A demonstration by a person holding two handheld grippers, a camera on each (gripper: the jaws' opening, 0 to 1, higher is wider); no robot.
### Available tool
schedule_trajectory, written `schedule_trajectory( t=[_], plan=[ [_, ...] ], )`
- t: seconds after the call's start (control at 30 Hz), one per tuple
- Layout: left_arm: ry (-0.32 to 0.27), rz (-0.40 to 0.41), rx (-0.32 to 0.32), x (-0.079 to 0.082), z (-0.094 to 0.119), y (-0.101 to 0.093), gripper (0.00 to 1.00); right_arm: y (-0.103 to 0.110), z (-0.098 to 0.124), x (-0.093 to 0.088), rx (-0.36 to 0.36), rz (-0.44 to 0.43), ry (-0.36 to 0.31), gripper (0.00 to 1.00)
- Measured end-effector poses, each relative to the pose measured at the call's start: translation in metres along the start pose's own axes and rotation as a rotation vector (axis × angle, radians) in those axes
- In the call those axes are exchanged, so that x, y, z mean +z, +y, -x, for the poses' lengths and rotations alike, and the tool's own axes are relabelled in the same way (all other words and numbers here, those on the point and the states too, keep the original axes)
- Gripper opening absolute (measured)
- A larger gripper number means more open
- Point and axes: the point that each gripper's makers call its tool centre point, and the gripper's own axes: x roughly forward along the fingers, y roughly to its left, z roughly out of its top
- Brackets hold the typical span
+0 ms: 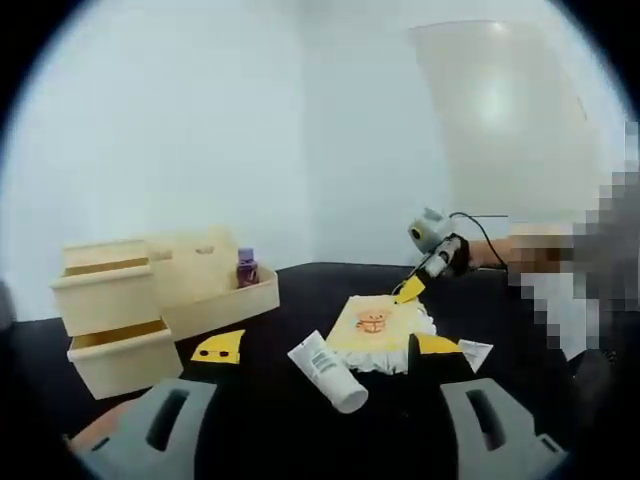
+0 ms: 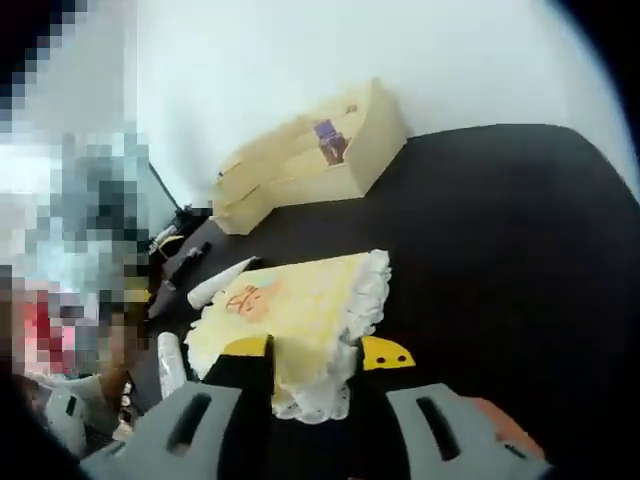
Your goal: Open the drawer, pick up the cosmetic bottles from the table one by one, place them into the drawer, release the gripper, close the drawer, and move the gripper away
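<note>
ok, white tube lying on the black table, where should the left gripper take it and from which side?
Grip the white tube across its round mid-body, coming down from above with the jaws straddling its long axis. It lies flat on the black table, cap end toward the camera, flat crimped end pointing away toward the wooden drawer unit. The left gripper looks open and already brackets it.

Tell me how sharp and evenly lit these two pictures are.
Left gripper view: soft overall, fisheye-curved, a pale glare patch on the wall, white tube fairly clear. Right gripper view: rolled sideways, blurrier, yellow cloth and wooden drawer box smeared, black table evenly dark.
</note>
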Motion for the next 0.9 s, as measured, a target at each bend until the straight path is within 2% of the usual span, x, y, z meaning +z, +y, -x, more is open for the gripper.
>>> schedule_trajectory(
  t=[0.17, 0.33, 0.43, 0.57, 0.67, 0.77, 0.9],
  plan=[
    [0.0, -0.002, -0.001, 0.0, 0.0, 0.0, 0.58, -0.007, 0.008, 0.01, -0.026, -0.02, -0.033, 0.05],
    [0.002, -0.004, 0.0, 0.0, 0.0, 0.0, 0.58, -0.004, 0.008, 0.011, -0.037, 0.038, -0.028, 0.03],
    [0.003, -0.004, 0.001, -0.001, 0.0, 0.0, 0.58, -0.001, 0.009, 0.012, -0.038, 0.04, -0.028, 0.02],
    [0.002, 0.001, 0.0, -0.001, 0.0, 0.001, 0.58, 0.008, 0.015, 0.025, -0.027, 0.074, -0.079, 0.01],
    [0.002, 0.004, -0.003, -0.001, 0.0, 0.0, 0.58, 0.019, 0.021, 0.041, -0.02, 0.164, -0.123, 0.0],
    [-0.001, 0.013, -0.009, -0.001, 0.001, 0.0, 0.58, 0.039, 0.028, 0.055, -0.019, 0.297, -0.152, 0.0],
    [-0.011, 0.031, -0.017, 0.002, 0.002, 0.0, 0.58, 0.056, 0.033, 0.069, -0.027, 0.399, -0.163, 0.0]
  ],
)
